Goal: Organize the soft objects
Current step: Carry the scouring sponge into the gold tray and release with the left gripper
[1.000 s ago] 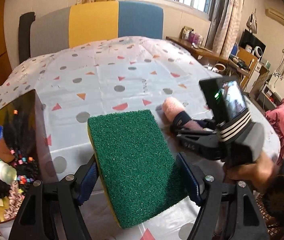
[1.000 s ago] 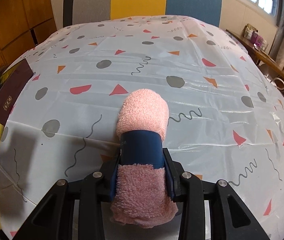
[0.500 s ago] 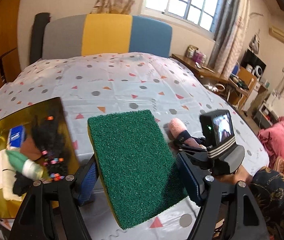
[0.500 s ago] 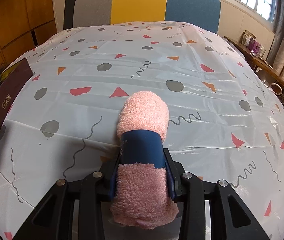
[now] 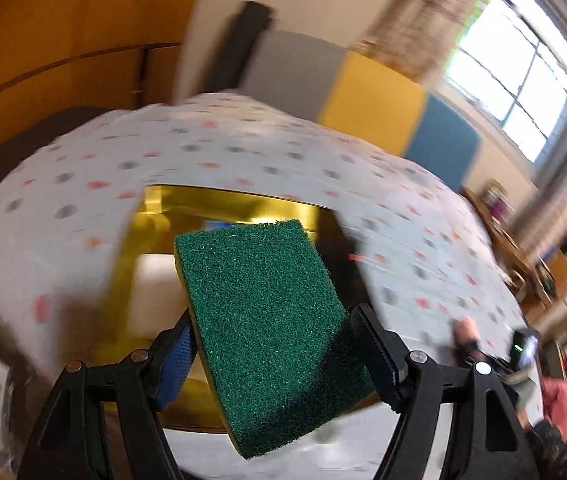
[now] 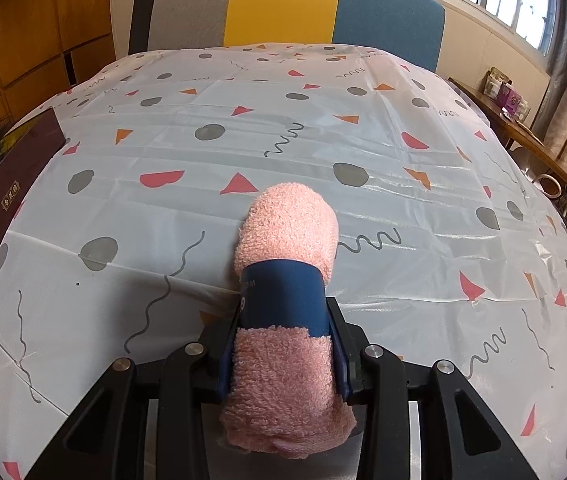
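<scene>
My left gripper (image 5: 271, 354) is shut on a green scouring sponge (image 5: 267, 320) with a yellow underside, held tilted in the air above the gold box (image 5: 155, 216). A white item and a blue one show blurred inside the box behind the sponge. My right gripper (image 6: 283, 344) is shut on a rolled pink towel (image 6: 289, 224) with a dark blue paper band (image 6: 283, 296); the towel's far end rests on the tablecloth. The right gripper (image 5: 483, 354) also shows small at the right of the left wrist view.
The table (image 6: 203, 208) wears a white cloth with grey dots and red and orange triangles. The box's dark red side (image 6: 7, 200) stands at the left edge of the right wrist view. A grey, yellow and blue chair back (image 6: 287, 8) is behind the table.
The left gripper has swung left with the sponge and rolled, and now hangs over the gold box. The right gripper and pink towel have stayed in place.
</scene>
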`<action>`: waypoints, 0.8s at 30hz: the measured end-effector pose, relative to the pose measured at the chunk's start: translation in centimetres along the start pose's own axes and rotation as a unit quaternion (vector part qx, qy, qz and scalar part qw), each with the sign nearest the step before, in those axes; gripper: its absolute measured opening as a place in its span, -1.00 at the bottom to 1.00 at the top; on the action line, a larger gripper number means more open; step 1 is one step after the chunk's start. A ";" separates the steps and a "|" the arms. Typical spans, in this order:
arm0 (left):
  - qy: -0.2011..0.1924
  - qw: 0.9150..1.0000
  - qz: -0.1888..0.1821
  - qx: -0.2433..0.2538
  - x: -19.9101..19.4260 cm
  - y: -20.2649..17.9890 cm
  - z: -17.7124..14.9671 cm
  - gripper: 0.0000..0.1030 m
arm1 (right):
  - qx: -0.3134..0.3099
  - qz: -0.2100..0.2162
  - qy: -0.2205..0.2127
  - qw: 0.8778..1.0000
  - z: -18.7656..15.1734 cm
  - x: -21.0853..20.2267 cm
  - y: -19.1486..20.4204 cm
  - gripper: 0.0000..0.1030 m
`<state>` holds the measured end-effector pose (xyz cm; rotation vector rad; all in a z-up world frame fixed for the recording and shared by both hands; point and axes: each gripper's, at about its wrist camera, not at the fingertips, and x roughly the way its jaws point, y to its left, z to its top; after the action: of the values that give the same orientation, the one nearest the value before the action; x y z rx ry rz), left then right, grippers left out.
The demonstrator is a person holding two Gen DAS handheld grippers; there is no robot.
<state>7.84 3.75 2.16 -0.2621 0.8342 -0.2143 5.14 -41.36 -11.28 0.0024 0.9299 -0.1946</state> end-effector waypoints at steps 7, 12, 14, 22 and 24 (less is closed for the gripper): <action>0.028 0.995 0.024 -0.090 1.8 6.5 -0.5 0.47 | -0.007 -0.007 0.000 1.000 0.0 -0.1 0.3 -0.23; 0.057 0.995 0.046 -0.062 4.6 6.2 -0.2 0.47 | -0.006 -0.008 0.000 1.000 0.0 -0.1 0.4 -0.23; 0.062 0.995 0.054 -0.053 5.9 5.9 0.4 0.47 | -0.005 -0.009 0.000 1.000 0.0 -0.1 0.4 -0.23; 0.096 0.994 0.048 -0.019 11.2 5.2 2.9 0.49 | -0.005 -0.010 0.000 1.000 0.1 0.0 0.3 -0.23; 0.092 0.994 0.047 -0.021 11.4 5.3 3.5 0.50 | -0.005 -0.010 0.000 1.000 0.1 0.0 0.3 -0.23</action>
<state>18.33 5.95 -5.21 -0.2446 1.0318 -0.1333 5.25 -41.05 -11.24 -0.0165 0.9318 -0.2088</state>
